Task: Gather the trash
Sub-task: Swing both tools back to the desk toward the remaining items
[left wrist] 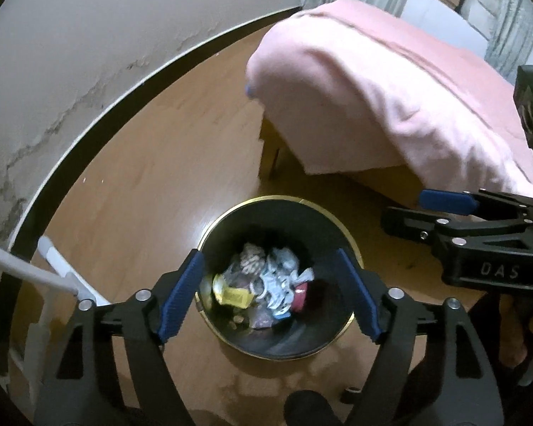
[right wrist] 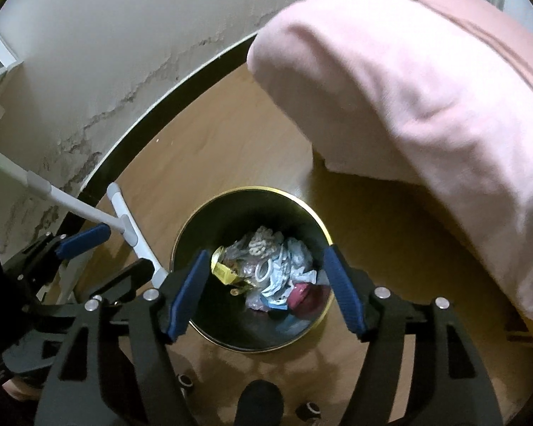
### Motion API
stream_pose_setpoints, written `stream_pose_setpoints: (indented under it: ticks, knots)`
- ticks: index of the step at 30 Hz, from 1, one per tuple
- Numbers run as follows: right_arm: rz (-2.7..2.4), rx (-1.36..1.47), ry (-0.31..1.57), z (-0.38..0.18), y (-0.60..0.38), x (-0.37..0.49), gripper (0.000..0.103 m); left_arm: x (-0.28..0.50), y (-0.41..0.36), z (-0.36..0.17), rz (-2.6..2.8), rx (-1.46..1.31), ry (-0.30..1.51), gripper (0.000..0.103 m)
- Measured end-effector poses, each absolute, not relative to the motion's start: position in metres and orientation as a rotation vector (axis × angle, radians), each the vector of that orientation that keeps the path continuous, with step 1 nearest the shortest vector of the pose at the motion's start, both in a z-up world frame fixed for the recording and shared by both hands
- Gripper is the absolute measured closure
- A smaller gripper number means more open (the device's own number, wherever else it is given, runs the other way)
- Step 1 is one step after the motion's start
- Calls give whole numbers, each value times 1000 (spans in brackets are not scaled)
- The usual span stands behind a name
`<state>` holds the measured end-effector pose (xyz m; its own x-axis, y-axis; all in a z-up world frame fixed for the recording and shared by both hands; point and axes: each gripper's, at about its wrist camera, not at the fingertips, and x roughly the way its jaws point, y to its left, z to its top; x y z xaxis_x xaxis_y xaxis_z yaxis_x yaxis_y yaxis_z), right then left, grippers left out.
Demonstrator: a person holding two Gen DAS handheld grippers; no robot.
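A round black trash bin with a gold rim (left wrist: 209,229) stands on the wooden floor; it also shows in the right wrist view (right wrist: 181,234). Crumpled wrappers and paper (left wrist: 266,280) lie inside it, also seen in the right wrist view (right wrist: 270,269). My left gripper (left wrist: 270,294) hangs open and empty above the bin. My right gripper (right wrist: 266,291) is open and empty above the bin too. The right gripper shows at the right edge of the left wrist view (left wrist: 408,213), and the left gripper at the left of the right wrist view (right wrist: 117,252).
A bed with a pink blanket (left wrist: 391,88) stands right of the bin, also in the right wrist view (right wrist: 426,88). A white mop-like tool (right wrist: 124,223) leans by the stained wall (left wrist: 71,53) on the left. Wooden floor (left wrist: 160,159) surrounds the bin.
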<state>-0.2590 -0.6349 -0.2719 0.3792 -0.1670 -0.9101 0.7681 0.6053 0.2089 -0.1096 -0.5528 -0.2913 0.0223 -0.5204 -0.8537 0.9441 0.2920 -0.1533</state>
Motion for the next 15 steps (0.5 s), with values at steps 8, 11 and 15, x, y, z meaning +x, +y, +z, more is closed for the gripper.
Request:
stream_pose_setpoints:
  ticks: [8, 11, 15]
  knots:
    - [-724, 623, 923, -155, -630, -290, 30, -139, -542, -182, -1318, 487, 873, 19]
    - [-703, 555, 871, -98, -617, -287, 30, -145, -524, -129, -1348, 468, 818, 19]
    - [-608, 465, 805, -37, -588, -261, 26, -127, -479, -64, -1285, 439, 751, 16]
